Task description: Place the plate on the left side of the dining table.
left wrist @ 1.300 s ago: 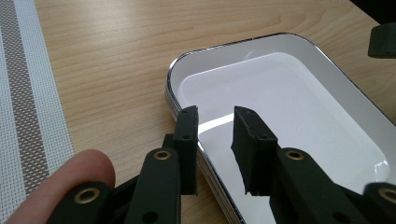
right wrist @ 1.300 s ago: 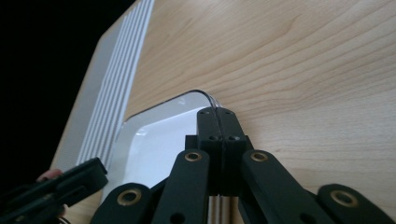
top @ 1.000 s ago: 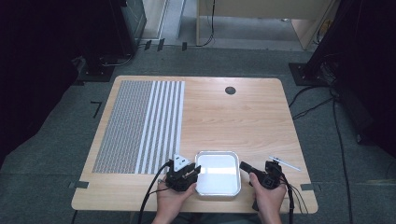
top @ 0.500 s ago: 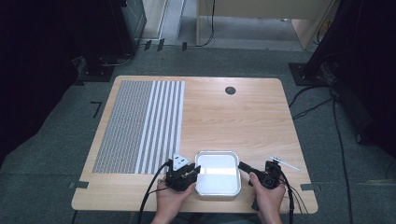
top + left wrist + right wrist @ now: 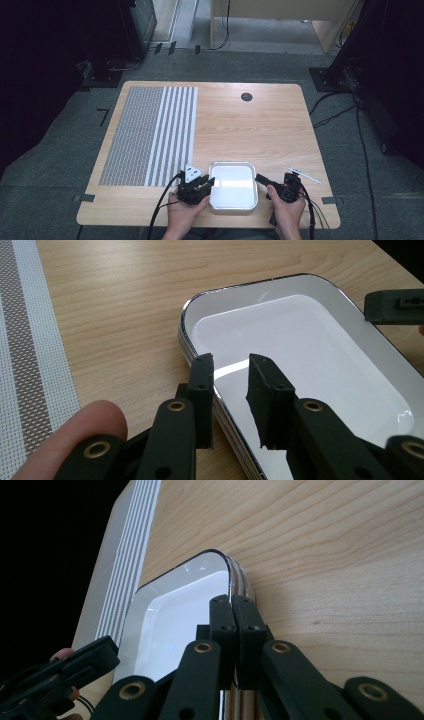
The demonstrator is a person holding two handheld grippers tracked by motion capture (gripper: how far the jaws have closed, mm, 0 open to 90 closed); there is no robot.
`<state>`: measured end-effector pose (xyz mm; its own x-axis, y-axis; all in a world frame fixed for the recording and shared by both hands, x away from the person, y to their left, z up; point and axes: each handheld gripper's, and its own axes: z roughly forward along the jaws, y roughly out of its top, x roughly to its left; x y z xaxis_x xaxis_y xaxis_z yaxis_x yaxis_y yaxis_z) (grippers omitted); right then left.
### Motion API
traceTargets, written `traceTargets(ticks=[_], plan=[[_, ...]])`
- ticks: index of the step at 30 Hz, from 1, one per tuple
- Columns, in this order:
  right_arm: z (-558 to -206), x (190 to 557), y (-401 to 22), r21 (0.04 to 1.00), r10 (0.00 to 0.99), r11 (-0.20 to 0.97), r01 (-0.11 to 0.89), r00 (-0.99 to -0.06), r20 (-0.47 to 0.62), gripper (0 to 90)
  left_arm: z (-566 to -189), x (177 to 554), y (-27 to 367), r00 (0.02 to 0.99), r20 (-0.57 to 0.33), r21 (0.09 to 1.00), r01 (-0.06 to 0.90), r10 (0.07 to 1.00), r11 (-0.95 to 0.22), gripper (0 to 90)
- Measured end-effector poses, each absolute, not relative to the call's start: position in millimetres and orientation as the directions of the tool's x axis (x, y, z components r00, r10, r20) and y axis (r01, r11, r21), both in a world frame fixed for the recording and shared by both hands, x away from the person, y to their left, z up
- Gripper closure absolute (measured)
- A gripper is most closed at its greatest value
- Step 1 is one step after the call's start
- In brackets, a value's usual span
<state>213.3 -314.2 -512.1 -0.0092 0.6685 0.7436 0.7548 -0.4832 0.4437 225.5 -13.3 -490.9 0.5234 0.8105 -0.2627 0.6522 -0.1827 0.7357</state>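
Observation:
A white tray (image 5: 232, 163) with a shiny metal rim lies near the table's front edge, between my two hands. My left gripper (image 5: 210, 182) sits at the tray's left side. In the left gripper view its jaws (image 5: 230, 372) stand apart astride the tray rim (image 5: 260, 284), one outside and one over the white inside, not pressing. My right gripper (image 5: 260, 177) is at the tray's right side. In the right gripper view its jaws (image 5: 232, 605) are closed together on the tray's rim (image 5: 240, 580). Each gripper view also shows the other gripper farther off.
A grey-and-white striped placemat (image 5: 150, 135) covers the table's left part. A small black round cap (image 5: 246, 96) sits near the far edge. A thin pale stick (image 5: 305, 175) lies just right of my right hand. Cables trail off the front edge.

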Motion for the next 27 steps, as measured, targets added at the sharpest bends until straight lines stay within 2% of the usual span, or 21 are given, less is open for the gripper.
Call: traceTargets(ticks=[6,14,18,20,21,23,27], plan=[[-505.5,208.5,-316.1,0.451,0.654,-0.493,0.744,-0.025,0.756,89.4,-492.4,226.5,-13.9,0.53,-0.266,0.731,0.655,0.805,-0.19,72.4],[-506.4,207.3,-309.0,0.497,0.713,-0.45,0.742,-0.037,0.7,87.1,-492.8,227.5,-13.1,0.534,-0.271,0.73,0.656,0.801,-0.191,72.5],[-501.5,204.0,-296.4,0.588,0.805,-0.374,0.717,-0.063,0.589,87.4,-493.0,227.7,-12.8,0.535,-0.271,0.731,0.655,0.8,-0.191,72.5],[-500.8,203.4,-293.4,0.604,0.824,-0.355,0.713,-0.066,0.563,87.4,-493.0,227.7,-12.8,0.535,-0.269,0.731,0.655,0.801,-0.192,72.5],[-500.5,202.2,-287.4,0.634,0.858,-0.32,0.704,-0.069,0.509,87.5,-493.0,227.6,-12.9,0.534,-0.268,0.731,0.655,0.802,-0.191,72.4],[-500.1,201.1,-282.3,0.654,0.882,-0.298,0.695,-0.062,0.468,88.1,-495.9,228.4,-13.0,0.531,-0.259,0.722,0.662,0.807,-0.203,71.9],[-499.4,199.6,-277.8,0.664,0.894,-0.302,0.684,-0.038,0.447,89.2,-498.9,228.0,-12.4,0.526,-0.258,0.719,0.665,0.811,-0.202,72.2]])
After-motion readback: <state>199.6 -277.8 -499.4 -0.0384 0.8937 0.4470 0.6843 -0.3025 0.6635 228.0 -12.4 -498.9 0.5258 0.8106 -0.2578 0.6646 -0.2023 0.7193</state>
